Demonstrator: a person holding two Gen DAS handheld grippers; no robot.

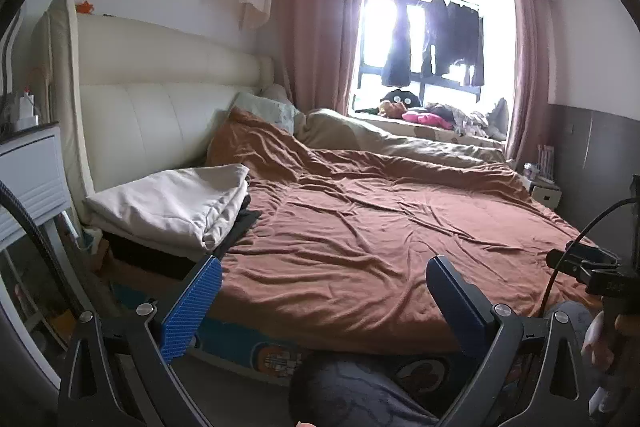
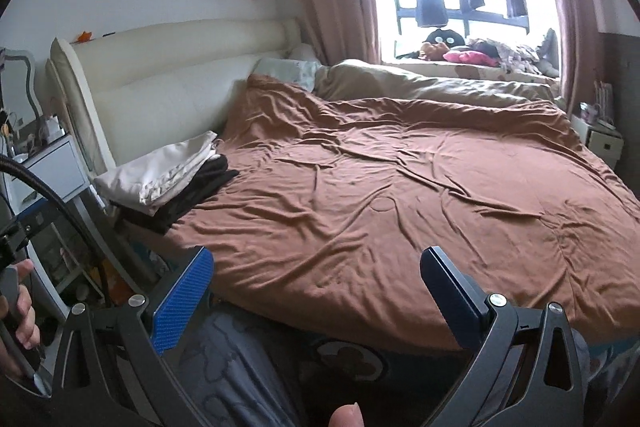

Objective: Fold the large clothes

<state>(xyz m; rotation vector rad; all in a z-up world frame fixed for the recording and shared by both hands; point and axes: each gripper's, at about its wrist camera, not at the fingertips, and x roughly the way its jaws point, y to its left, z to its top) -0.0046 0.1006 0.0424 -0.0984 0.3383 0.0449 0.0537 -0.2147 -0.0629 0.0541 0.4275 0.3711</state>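
Observation:
A folded cream garment (image 1: 172, 203) (image 2: 160, 167) lies on a folded dark one (image 2: 200, 191) at the left side of the bed, near the headboard. A wrinkled brown cover (image 1: 380, 227) (image 2: 400, 187) spreads over the rest of the bed. My left gripper (image 1: 324, 287) hovers open at the bed's near edge, to the right of the stack, nothing between its blue pads. My right gripper (image 2: 316, 287) also stands wide open over the near edge, with nothing in it. The right gripper's body shows at the right rim of the left wrist view.
A cream padded headboard (image 1: 160, 115) runs along the left. A white nightstand (image 1: 28, 179) stands at the near left, a small one (image 2: 600, 141) at the far right. A beige duvet (image 2: 440, 83) lies by the window sill with toys and clothes. The person's patterned trousers (image 2: 240, 367) show below.

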